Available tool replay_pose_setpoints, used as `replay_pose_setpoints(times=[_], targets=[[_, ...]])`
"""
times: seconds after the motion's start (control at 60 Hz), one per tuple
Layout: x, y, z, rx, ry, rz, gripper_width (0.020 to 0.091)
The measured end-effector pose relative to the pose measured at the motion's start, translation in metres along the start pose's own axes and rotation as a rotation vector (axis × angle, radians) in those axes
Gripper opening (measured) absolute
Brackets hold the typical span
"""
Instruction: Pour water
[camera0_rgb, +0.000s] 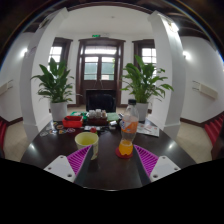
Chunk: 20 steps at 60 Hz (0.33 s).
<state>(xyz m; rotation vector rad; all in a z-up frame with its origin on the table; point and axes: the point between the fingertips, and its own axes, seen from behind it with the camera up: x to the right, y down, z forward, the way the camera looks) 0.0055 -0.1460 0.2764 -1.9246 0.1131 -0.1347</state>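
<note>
Gripper (112, 162): one two-finger unit, seen from its own camera, directed forward and roughly level. Left finger (77, 161): magenta pad borne on the inner face, pale outer plate seen beside it. Right finger (148, 161): matching magenta pad, same arrangement. Fingers are held wide apart, a broad gap being left between the pads. Nothing is pressed by either pad. The holding hand is not shown.

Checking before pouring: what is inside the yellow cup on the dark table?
The yellow cup stands just ahead of the open fingers. Only its rim and outer wall show; its inside is hidden. The clear bottle with orange liquid stands beside it.
</note>
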Motion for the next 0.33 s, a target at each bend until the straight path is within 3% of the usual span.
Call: replay_pose_setpoints(times=[0.333], targets=[[-0.022, -0.058, -0.042, 0.107, -0.057, -0.01, 0.0803]])
